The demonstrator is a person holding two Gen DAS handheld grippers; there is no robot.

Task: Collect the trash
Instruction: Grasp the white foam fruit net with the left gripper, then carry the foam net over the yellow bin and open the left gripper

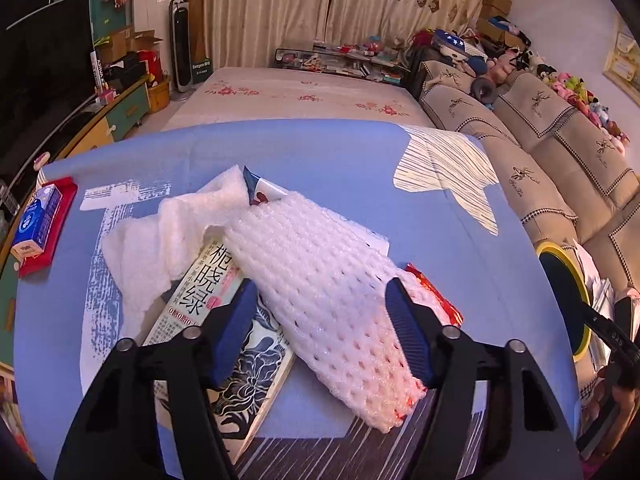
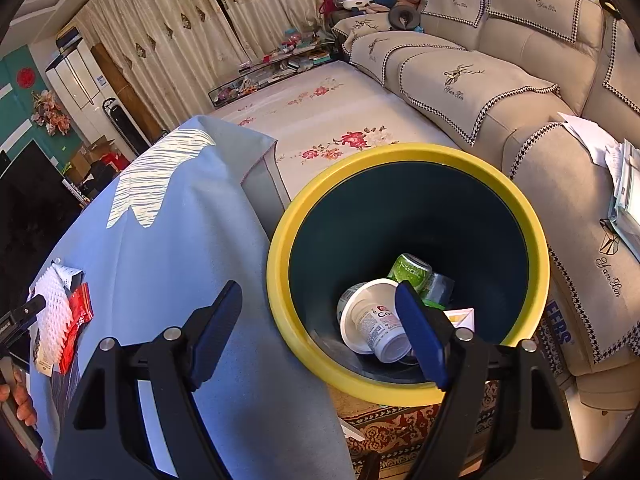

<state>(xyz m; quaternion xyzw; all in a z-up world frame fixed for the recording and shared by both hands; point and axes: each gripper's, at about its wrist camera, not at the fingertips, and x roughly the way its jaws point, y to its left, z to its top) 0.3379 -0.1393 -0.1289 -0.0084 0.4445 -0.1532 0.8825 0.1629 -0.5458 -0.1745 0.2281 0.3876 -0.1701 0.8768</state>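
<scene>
Blue tablecloth (image 1: 320,152) w/ tissue pack (image 1: 36,220) at left edge on red pouch (image 1: 60,196). Beige sofa (image 2: 480,80) nearby, plush toys (image 1: 568,84) on top; TV (image 1: 44,76) opposite.

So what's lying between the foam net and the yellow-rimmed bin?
Only bare blue tablecloth, apart from the red wrapper right beside the foam net; the bin stands past the table edge. The right wrist view shows it.

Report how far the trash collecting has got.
Done: a white cup and a green can already lie in the yellow-rimmed bin. In hand: the left gripper has its jaws around the white foam net on the table, not clearly pinching it. Left: the red wrapper, the white wadding and a blue-topped packet. The right gripper hovers open, empty, at the bin.
</scene>
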